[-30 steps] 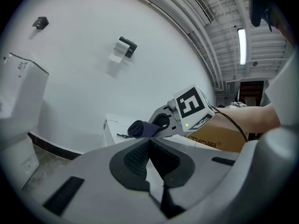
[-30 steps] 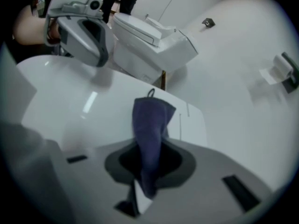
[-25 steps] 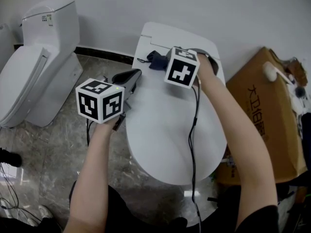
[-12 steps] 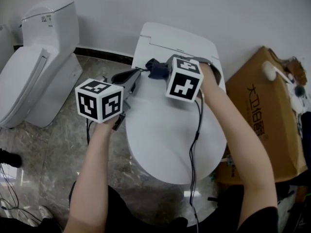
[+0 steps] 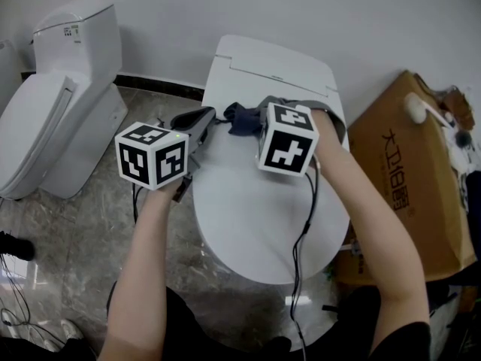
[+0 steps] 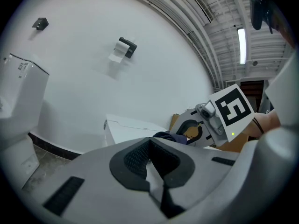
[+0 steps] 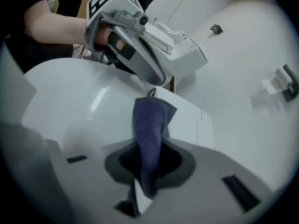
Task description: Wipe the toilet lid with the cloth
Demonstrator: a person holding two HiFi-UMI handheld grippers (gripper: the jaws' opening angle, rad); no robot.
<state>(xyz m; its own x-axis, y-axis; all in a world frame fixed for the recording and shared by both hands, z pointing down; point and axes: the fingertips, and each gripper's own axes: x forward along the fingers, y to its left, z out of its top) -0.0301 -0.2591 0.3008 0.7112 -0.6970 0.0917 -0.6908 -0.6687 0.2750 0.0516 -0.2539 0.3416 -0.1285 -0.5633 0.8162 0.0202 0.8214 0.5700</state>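
A second toilet (image 5: 52,104) stands far left. The left gripper (image 5: 204,116) hovers at the toilet lid's (image 5: 255,216) left edge, jaws pressed together on nothing. The right gripper (image 7: 144,174) pinches the dark blue cloth (image 5: 240,117) over the lid's rear. A cardboard box (image 5: 409,171) sits right.

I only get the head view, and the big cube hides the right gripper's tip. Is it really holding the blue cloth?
Observer: Yes. The right gripper view shows the right gripper shut on the cloth, which sticks out past the jaws.
Operator: Is the left one holding something too?
Observer: No. The left gripper view shows the left gripper shut, with nothing between its jaws.
Operator: Is there anything on the wall that I can't see?
Observer: Yes. The left gripper view shows what looks like a paper roll holder high on the wall.
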